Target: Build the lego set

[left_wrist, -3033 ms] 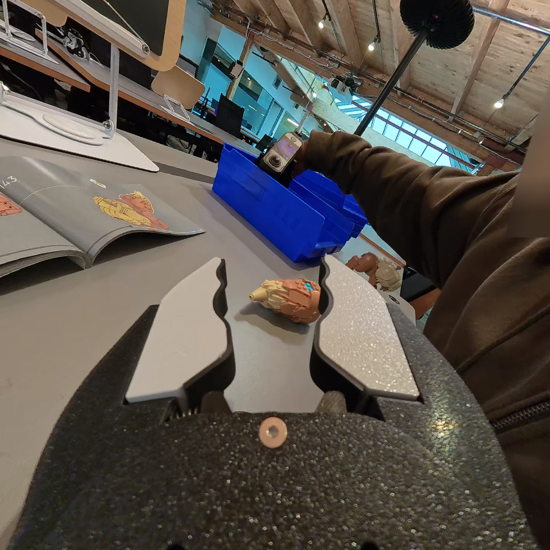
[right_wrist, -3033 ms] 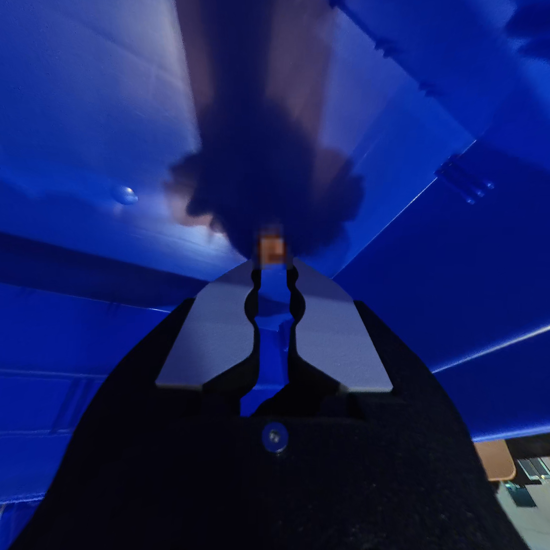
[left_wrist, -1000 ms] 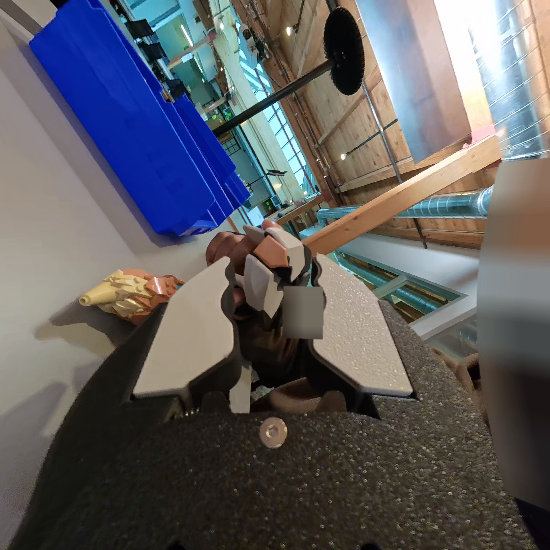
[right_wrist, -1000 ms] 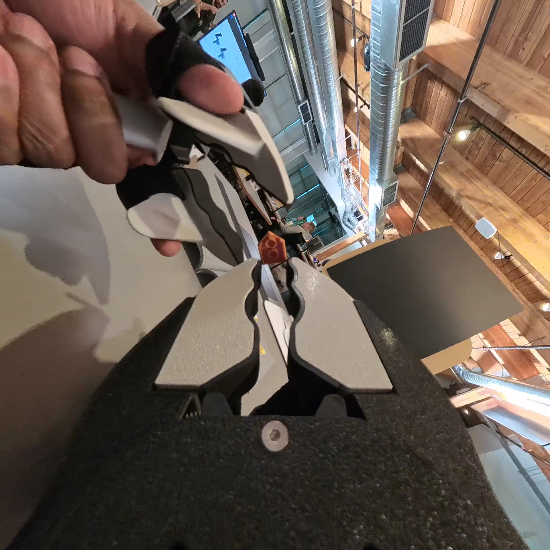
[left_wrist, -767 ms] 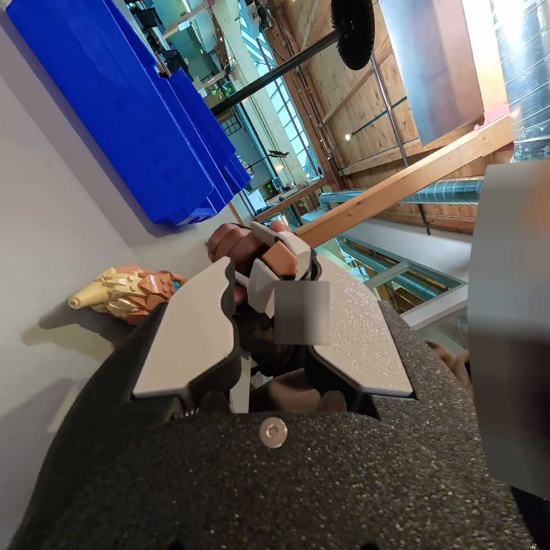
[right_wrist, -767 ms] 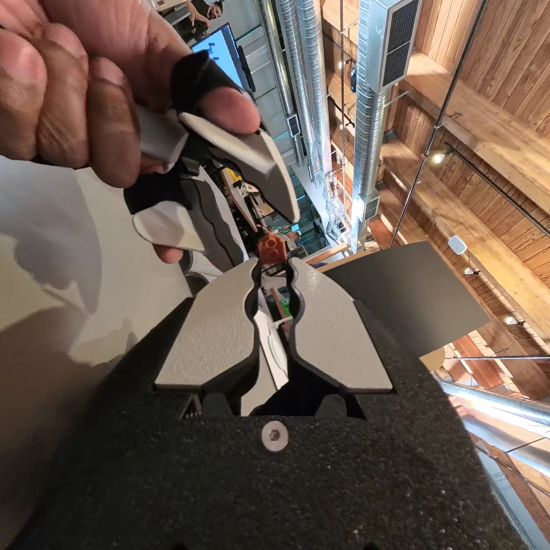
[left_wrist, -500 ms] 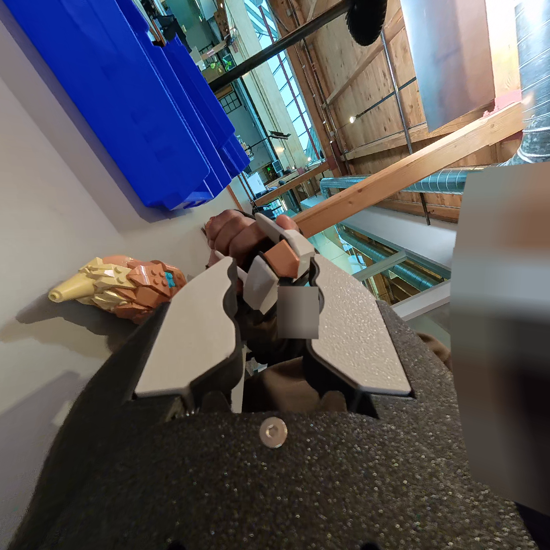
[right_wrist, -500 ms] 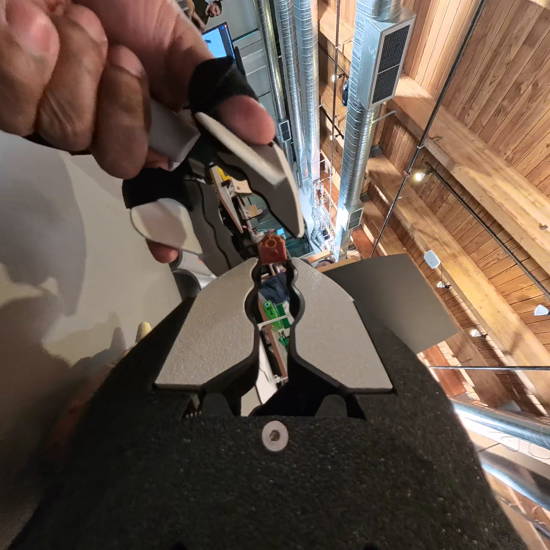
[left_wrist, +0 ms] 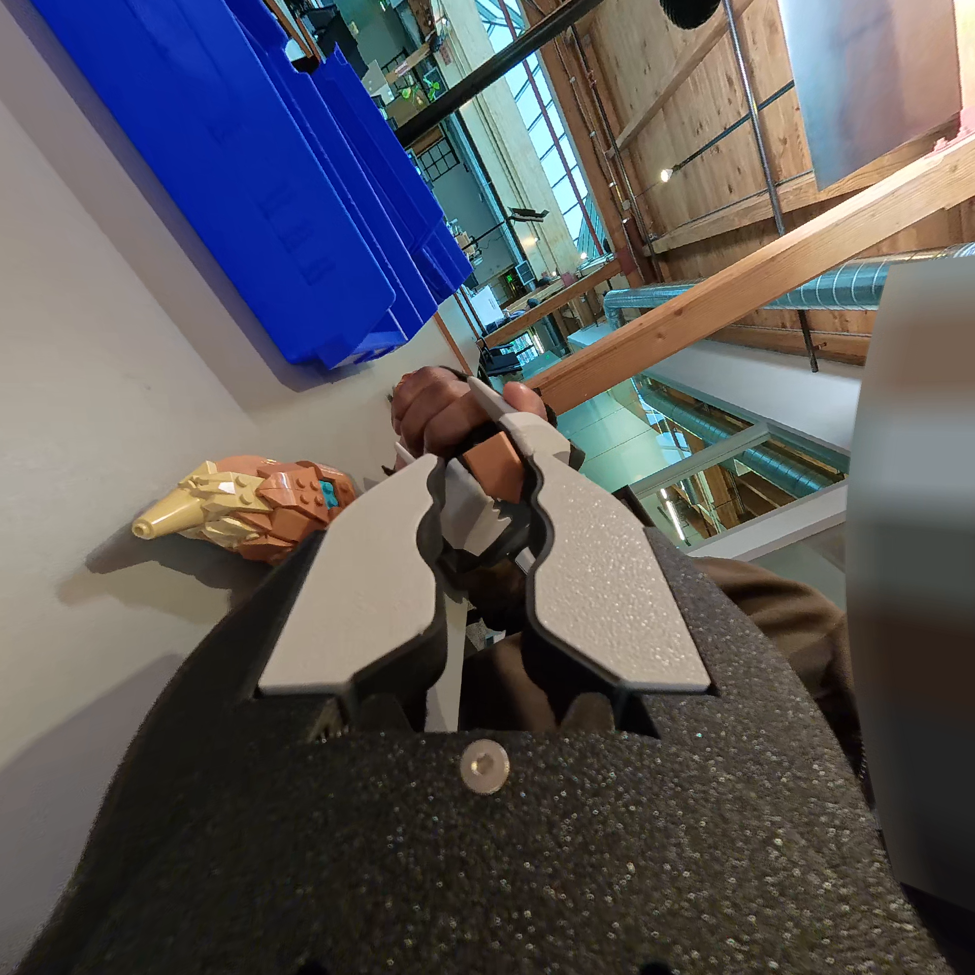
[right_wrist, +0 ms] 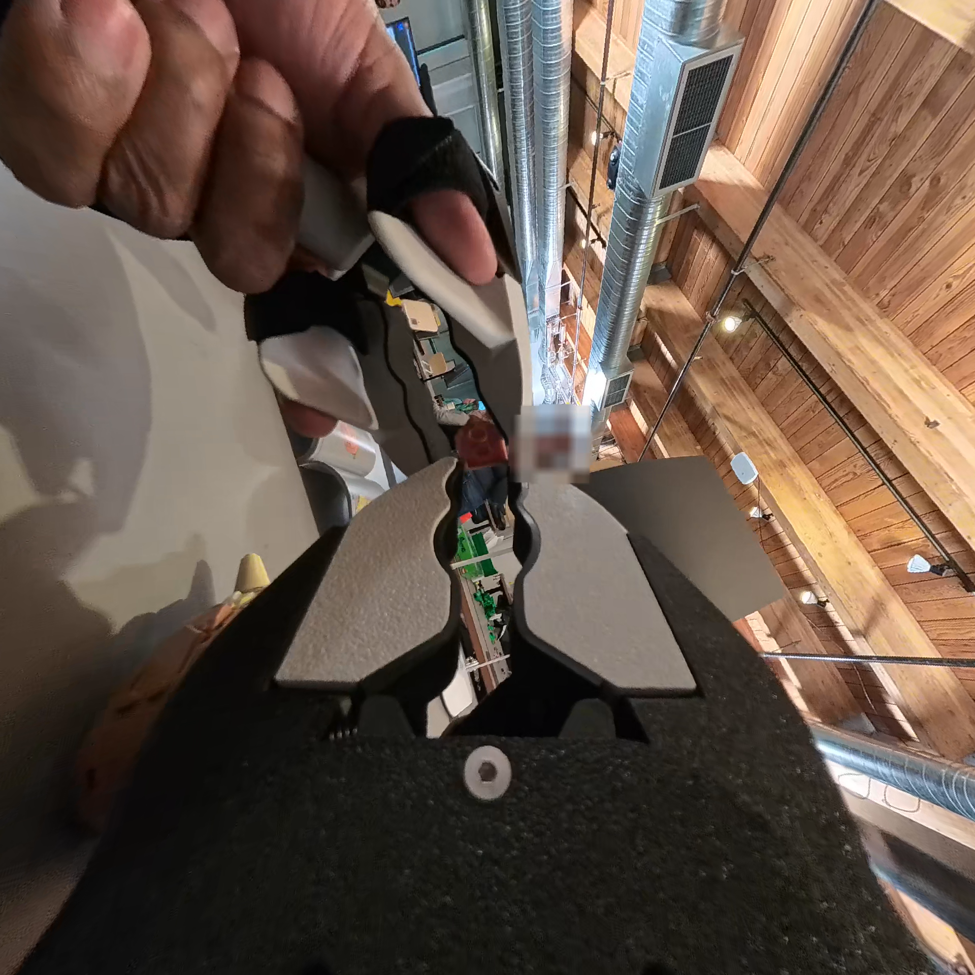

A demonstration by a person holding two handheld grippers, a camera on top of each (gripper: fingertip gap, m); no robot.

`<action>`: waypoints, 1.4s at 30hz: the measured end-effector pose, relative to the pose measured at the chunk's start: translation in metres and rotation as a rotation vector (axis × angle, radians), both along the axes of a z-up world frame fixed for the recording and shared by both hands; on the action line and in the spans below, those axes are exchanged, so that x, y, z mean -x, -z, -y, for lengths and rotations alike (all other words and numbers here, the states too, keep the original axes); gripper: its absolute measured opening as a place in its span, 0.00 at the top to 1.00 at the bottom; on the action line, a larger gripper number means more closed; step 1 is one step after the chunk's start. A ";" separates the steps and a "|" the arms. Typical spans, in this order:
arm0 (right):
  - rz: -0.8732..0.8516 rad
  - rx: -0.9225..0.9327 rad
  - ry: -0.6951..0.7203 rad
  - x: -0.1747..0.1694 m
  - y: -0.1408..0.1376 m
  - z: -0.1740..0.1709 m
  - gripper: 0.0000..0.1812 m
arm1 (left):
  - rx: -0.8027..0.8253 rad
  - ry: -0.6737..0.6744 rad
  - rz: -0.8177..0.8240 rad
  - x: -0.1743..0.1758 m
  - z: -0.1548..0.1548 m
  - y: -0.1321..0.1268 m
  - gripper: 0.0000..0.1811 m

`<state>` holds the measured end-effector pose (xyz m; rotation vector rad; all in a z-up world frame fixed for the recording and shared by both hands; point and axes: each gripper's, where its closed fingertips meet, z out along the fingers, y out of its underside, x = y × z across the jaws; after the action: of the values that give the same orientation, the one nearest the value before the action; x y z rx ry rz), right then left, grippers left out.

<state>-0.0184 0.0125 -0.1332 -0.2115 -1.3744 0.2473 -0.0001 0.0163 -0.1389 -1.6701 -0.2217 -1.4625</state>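
My right gripper point(right_wrist: 488, 464) is shut on a small red-brown brick point(right_wrist: 477, 446) and holds it at its tips, in the air. In the left wrist view the same brick point(left_wrist: 493, 464) sits between the tips of my left gripper point(left_wrist: 483, 467). The left jaws are narrowed around it, with a gap still showing on the left side. The left gripper's fingers point(right_wrist: 475, 316) straddle the brick in the right wrist view. A tan and brown lego model point(left_wrist: 253, 506) lies on the grey table point(left_wrist: 79, 369), left of both grippers. It also shows in the right wrist view point(right_wrist: 158, 675), mostly hidden.
Blue plastic bins point(left_wrist: 237, 158) stand on the table beyond the model. A hand point(left_wrist: 438, 411) holds the right gripper close in front of the left one; another hand point(right_wrist: 184, 132) holds the left gripper. A brown sleeve point(left_wrist: 765, 633) is at the right. Left and right tips are no more than a few centimetres apart.
The right gripper came out of the blue bin with the brick and brought it to the left gripper. The left jaws have narrowed around the brick, and the grippers have moved closer together.
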 end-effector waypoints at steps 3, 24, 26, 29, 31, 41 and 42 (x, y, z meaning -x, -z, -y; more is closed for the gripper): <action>0.013 0.049 0.009 0.001 0.000 -0.003 0.90 | -0.004 -0.006 0.001 0.001 -0.002 0.002 0.85; 0.353 0.486 -0.238 -0.021 0.021 0.002 0.77 | -0.127 0.033 -0.375 0.003 0.006 0.022 0.92; 0.443 0.626 -0.362 -0.028 0.020 0.008 0.79 | -0.165 0.116 -0.519 -0.003 0.014 0.023 0.92; 0.559 0.769 -0.460 -0.026 0.019 0.012 0.81 | -0.198 0.250 -0.684 -0.013 0.021 0.030 0.92; 0.604 0.783 -0.469 -0.024 0.021 0.013 0.83 | -0.208 0.306 -0.766 -0.017 0.022 0.035 0.92; 0.706 0.793 -0.552 -0.035 0.031 0.023 0.87 | -0.239 0.430 -0.817 -0.028 0.026 0.037 0.92; 0.711 0.806 -0.568 -0.036 0.030 0.024 0.87 | -0.237 0.437 -0.828 -0.028 0.026 0.038 0.92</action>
<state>0.0175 -0.0115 -0.1633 -0.6160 -1.9602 1.3046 0.0278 -0.0095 -0.1769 -2.0414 0.7773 -0.9106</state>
